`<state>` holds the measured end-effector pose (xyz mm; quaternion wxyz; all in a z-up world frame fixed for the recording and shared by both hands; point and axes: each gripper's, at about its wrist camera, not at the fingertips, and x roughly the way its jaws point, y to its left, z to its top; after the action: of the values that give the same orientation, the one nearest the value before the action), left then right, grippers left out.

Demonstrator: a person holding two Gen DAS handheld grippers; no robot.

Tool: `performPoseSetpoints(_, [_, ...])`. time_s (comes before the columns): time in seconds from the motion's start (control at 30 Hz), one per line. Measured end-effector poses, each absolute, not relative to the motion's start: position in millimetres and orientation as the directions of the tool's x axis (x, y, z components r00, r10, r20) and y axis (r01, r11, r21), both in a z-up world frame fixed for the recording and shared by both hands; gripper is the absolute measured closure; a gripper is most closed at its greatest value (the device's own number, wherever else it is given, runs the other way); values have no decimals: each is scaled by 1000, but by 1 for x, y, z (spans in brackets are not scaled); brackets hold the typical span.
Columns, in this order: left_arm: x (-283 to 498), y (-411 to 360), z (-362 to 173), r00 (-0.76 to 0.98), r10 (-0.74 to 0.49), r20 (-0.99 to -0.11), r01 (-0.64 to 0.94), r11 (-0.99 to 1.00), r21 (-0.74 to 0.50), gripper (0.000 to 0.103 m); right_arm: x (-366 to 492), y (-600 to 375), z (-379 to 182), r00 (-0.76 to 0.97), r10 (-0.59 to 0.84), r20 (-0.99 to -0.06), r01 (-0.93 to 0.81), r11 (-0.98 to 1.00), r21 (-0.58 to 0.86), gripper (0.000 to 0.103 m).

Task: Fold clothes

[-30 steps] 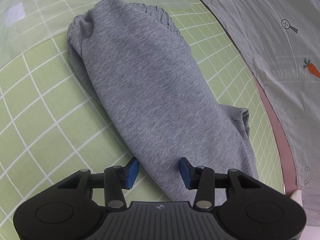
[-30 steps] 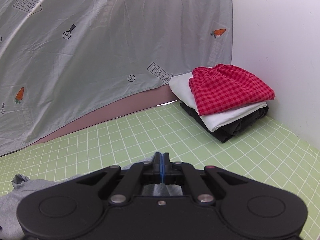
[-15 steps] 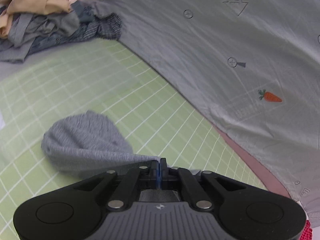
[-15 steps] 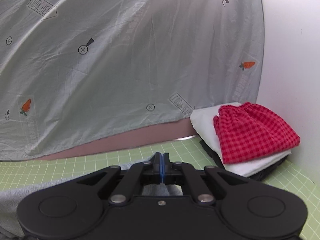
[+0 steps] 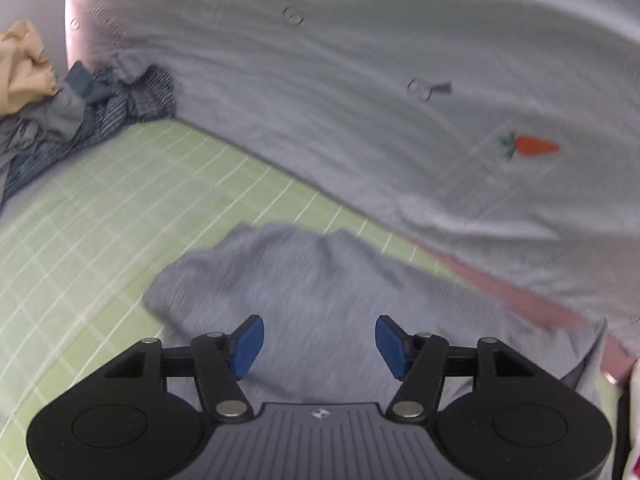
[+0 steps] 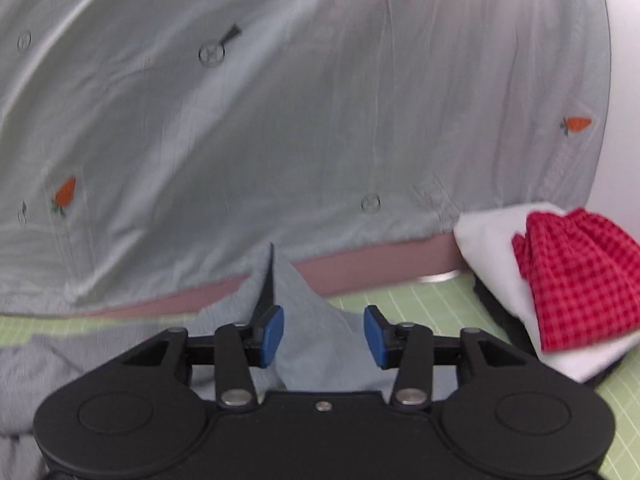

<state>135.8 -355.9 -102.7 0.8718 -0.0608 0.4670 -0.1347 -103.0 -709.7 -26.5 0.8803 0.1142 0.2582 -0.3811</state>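
Grey garment (image 5: 320, 292) lies bunched on our worktop (image 5: 120, 216); both jaws wide, empty. Likely between folds; regrasp an edge.

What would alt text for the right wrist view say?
The right gripper is open above a rumpled grey garment on a green grid mat. Folded clothes topped by red gingham cloth sit at right, with a carrot-print sheet hanging behind.

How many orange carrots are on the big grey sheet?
3 show: one on the sheet in the left view; in the right view, one at left, one at right. Views may overlap; folds may hide more.
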Motion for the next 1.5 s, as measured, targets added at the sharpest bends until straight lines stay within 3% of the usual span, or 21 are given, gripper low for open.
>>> performPoseSetpoints(0.23, [94, -301, -171, 398, -122, -909, 21, 992, -124, 40, -162, -662, -93, 436, -521, -733, 724, 688, -58, 52])
performPoseSetpoints(0.5, [98, -302, -182, 404, -131, -905, 23, 991, -133, 43, -185, -642, -99, 412, -494, -766, 728, 684, -49, 52])
performPoseSetpoints(0.53, [98, -305, -182, 411, -126, -903, 27, 992, -127, 52, -185, -640, -98, 413, -496, -763, 724, 687, -55, 52])
performPoseSetpoints(0.63, [99, -307, -183, 423, -128, -897, 56, 992, -115, 96, -185, -635, -96, 419, -495, -761, 718, 694, -56, 52])
performPoseSetpoints(0.67, [98, -304, -182, 428, -136, -894, 53, 991, -126, 98, -186, -632, -95, 422, -494, -760, 716, 696, -55, 52])
performPoseSetpoints(0.87, [85, -272, -162, 491, -101, -865, 42, 995, -92, 99, -197, -611, -89, 443, -485, -754, 694, 718, -54, 52])
performPoseSetpoints(1.5, [58, -51, -111, 568, 68, -820, -192, 980, -52, 98, -262, -492, -97, 423, -434, -795, 724, 690, 8, 50])
